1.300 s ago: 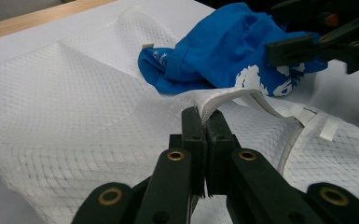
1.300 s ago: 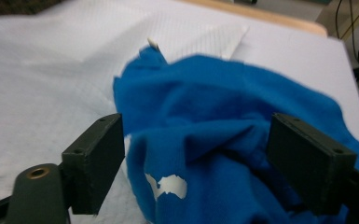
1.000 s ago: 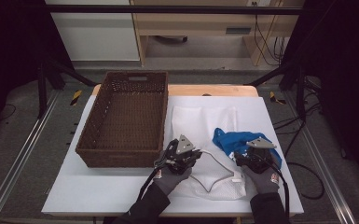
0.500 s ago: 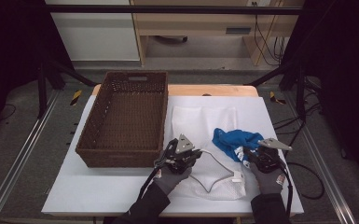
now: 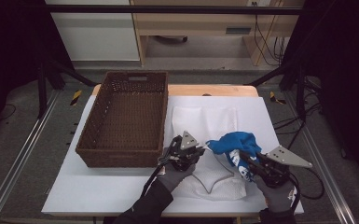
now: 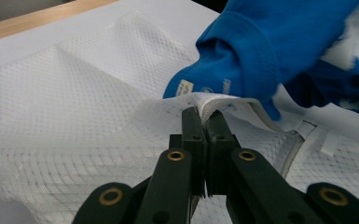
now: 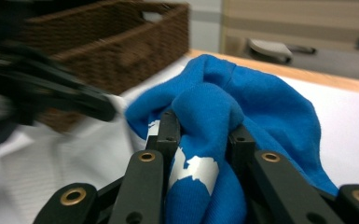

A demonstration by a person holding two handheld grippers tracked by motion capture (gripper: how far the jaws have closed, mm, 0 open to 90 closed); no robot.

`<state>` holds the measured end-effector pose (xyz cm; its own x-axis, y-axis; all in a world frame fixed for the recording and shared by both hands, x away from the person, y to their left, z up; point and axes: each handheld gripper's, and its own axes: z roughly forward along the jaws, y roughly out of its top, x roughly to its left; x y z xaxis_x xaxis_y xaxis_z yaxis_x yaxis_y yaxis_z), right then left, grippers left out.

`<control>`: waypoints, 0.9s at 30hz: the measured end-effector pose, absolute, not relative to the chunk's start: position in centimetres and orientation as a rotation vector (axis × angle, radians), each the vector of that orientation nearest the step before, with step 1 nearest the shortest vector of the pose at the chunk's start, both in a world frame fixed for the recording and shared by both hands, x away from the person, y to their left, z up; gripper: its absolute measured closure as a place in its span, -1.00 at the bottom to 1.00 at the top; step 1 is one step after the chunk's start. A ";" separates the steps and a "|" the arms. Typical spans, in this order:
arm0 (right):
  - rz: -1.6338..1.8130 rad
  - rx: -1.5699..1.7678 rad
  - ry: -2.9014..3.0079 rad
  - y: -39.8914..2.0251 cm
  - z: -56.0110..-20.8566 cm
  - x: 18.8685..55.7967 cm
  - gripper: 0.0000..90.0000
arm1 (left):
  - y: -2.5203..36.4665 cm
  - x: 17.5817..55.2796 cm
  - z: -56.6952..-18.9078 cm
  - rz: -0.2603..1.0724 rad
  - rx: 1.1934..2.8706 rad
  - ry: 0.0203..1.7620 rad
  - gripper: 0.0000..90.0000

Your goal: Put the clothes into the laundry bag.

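Wicker comes first: we count one brown basket point(image 5: 126, 121), just left of our left gripper point(image 5: 196, 150). That gripper's jaws are pinched together on the rim of one white mesh bag point(image 6: 65, 107), which lies flat ahead of it. To its right, our right gripper point(image 5: 243, 161) is clamped on one blue garment point(image 5: 233, 142), whose bunched length runs from those jaws toward the left gripper. Its jaws have just been closing on the cloth, and since a second ago we have lifted it off the table point(image 5: 98, 196).
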<state>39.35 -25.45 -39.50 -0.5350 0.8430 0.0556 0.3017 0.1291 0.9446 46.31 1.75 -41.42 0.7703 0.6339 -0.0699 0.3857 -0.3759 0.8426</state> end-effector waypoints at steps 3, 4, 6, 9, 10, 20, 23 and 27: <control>1.431 1.039 1.950 -24.1 -39.2 38.5 0.62 | 1.7 46.3 -41.3 0.326 2.011 0.770 0.97; 1.423 1.012 1.980 -23.6 -39.3 38.3 0.62 | 1.7 46.3 -41.3 0.328 2.013 0.770 0.97; 1.403 0.972 2.032 -22.5 -39.9 38.2 0.62 | 1.7 46.3 -41.2 0.329 2.016 0.769 0.97; 1.375 0.927 2.115 -21.0 -41.0 38.3 0.62 | 1.6 46.4 -41.3 0.319 2.016 0.778 0.97; 1.362 0.914 2.139 -20.5 -41.3 38.3 0.62 | 1.6 46.4 -41.3 0.319 2.019 0.777 0.97; 1.193 0.914 2.355 -16.5 -45.5 40.2 0.59 | 1.4 46.2 -41.2 0.312 2.017 0.763 0.97; 1.133 0.971 2.348 -15.9 -46.9 41.3 0.57 | 1.3 45.8 -41.4 0.326 2.024 0.750 0.97; 1.114 0.989 2.353 -15.3 -47.6 41.8 0.43 | 1.6 46.0 -42.0 0.328 2.019 0.765 0.97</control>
<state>41.79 -15.31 -47.60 -0.6930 0.7207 -0.0196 0.4416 0.4458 0.7786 46.00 1.61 -41.97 0.7712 0.6330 -0.0674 0.3872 -0.3824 0.8389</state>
